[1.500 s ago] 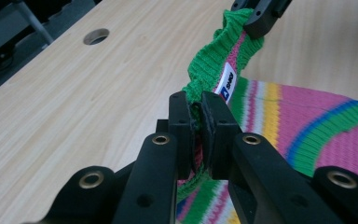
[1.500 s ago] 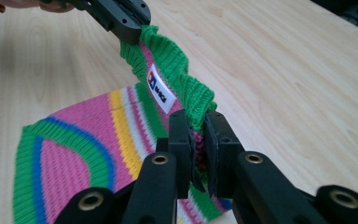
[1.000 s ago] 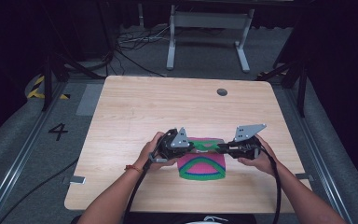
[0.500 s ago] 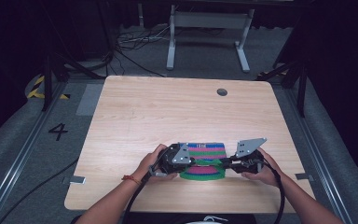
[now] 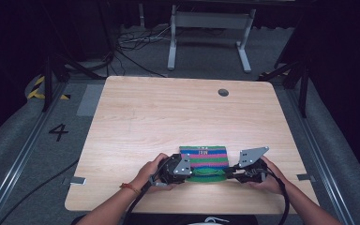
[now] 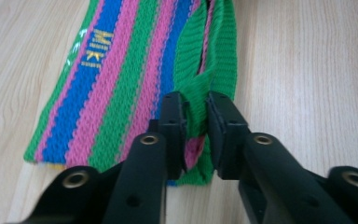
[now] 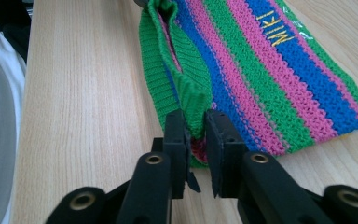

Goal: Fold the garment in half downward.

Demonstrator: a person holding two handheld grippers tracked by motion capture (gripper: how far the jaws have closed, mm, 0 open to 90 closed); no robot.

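A knitted cloth [image 5: 205,159] striped green, pink and blue lies flat near the table's front edge, with yellow lettering [image 7: 279,29] on a blue stripe. Its green ribbed hem [image 5: 206,176] faces the person and is lifted slightly. My left gripper [image 5: 183,174] is shut on the hem's left end; in the left gripper view the green hem [image 6: 196,100] sits pinched between the jaws [image 6: 196,123]. My right gripper [image 5: 232,175] is shut on the hem's right end, with the green hem [image 7: 191,100] clamped by the jaws [image 7: 196,135].
The wooden table [image 5: 168,117] has a round cable hole [image 5: 223,92] at the back right. A white stand [image 5: 206,33] and cables lie on the floor behind. A white garment [image 7: 0,116] is at the table's near edge.
Both grippers have pulled the cloth's green hem toward the person and lowered it, so the cloth now lies flatter and more spread out, its stripes showing.
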